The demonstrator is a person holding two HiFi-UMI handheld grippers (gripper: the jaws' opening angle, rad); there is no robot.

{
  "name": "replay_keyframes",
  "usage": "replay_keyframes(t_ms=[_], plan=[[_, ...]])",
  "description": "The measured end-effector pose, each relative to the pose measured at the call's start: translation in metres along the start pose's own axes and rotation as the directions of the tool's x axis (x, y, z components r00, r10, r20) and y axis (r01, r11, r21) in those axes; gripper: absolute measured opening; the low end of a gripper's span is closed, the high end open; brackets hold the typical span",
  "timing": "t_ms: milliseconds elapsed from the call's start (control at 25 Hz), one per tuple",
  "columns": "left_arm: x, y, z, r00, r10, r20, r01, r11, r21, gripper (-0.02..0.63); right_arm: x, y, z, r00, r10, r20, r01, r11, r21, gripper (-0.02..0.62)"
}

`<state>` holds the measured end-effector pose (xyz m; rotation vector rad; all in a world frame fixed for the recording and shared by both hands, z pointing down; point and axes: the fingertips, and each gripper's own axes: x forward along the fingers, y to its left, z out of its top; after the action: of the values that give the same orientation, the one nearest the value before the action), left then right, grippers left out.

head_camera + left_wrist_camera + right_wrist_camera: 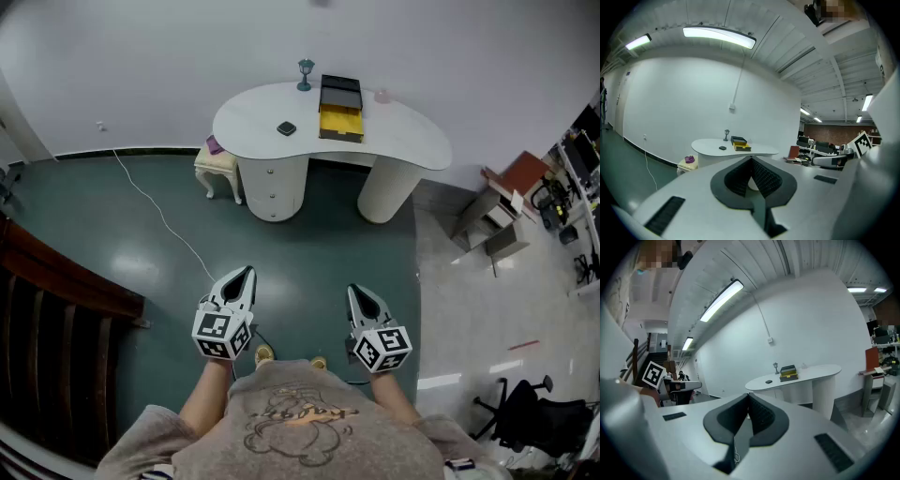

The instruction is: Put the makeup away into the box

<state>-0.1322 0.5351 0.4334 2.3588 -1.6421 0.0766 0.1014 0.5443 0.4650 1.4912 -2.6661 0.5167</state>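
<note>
We see a white, kidney-shaped bench (403, 131) standing on a dark green floor (309, 244) on two rounded white pedestals. Towards the back of its top lies a box (340, 108), black behind and yellow in front. Left of the box and apart from it, nearer the front edge, lies a small dark flat case (286, 128). At the back edge, just left of the box, a teal lamp-like figurine (306, 75) stands upright. Right of the box sits a pale pink item (382, 96), too small to tell.

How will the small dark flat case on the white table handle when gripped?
The small dark flat case looks low, so it probably won't roll or tip. Likely light; on the smooth white table it may slide when nudged.
</note>
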Motion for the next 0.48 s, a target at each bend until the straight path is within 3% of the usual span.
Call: replay_keyframes(t_ms=[480], plan=[[0.005, 0.019, 0.001, 1.000, -0.015, -0.011, 0.015, 1.000, 0.005, 0.021, 0.027, 0.016, -0.001, 1.000, 0.016, 0.007, -0.016, 1.000, 0.012, 0.003]])
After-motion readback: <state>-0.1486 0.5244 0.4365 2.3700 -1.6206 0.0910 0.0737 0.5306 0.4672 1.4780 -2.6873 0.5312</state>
